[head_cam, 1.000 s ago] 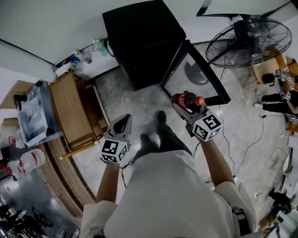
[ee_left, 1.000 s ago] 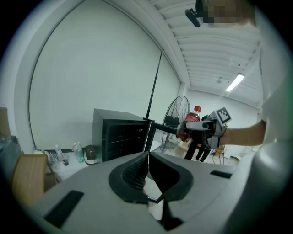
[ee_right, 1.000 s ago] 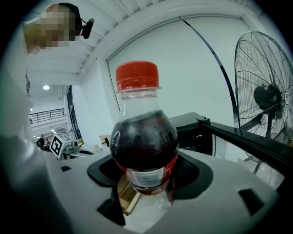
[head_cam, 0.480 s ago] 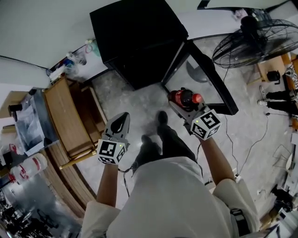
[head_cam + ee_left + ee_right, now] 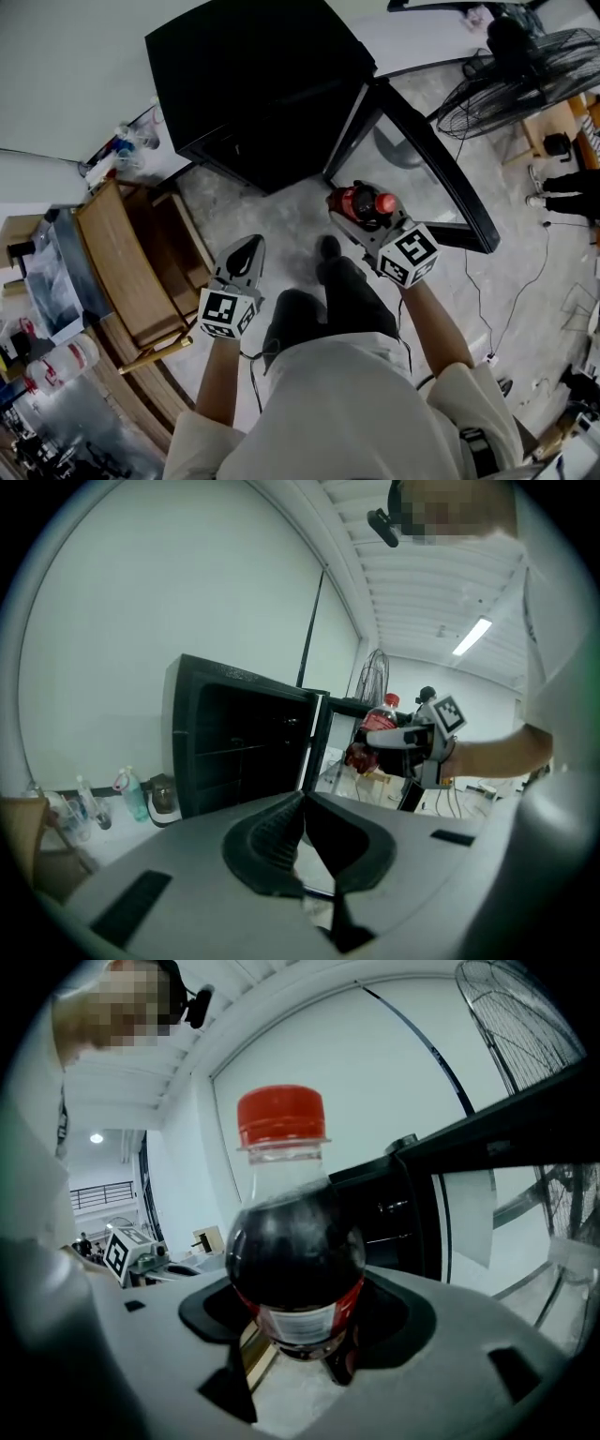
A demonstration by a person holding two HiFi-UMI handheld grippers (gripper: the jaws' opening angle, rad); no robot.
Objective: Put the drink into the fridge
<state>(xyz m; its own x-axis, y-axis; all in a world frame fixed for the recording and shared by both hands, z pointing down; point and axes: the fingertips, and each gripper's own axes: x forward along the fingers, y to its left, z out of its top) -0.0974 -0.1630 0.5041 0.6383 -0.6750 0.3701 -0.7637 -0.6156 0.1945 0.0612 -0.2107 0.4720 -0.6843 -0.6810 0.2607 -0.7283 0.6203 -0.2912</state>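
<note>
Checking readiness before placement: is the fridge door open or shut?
Open. In the head view the door stands swung out from the fridge, leaving its front uncovered.

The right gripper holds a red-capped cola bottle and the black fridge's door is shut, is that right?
Not quite: the door of the fridge stands open, as the head view shows. The rest holds: the right gripper holds a red-capped cola bottle, and the fridge is black.
</note>
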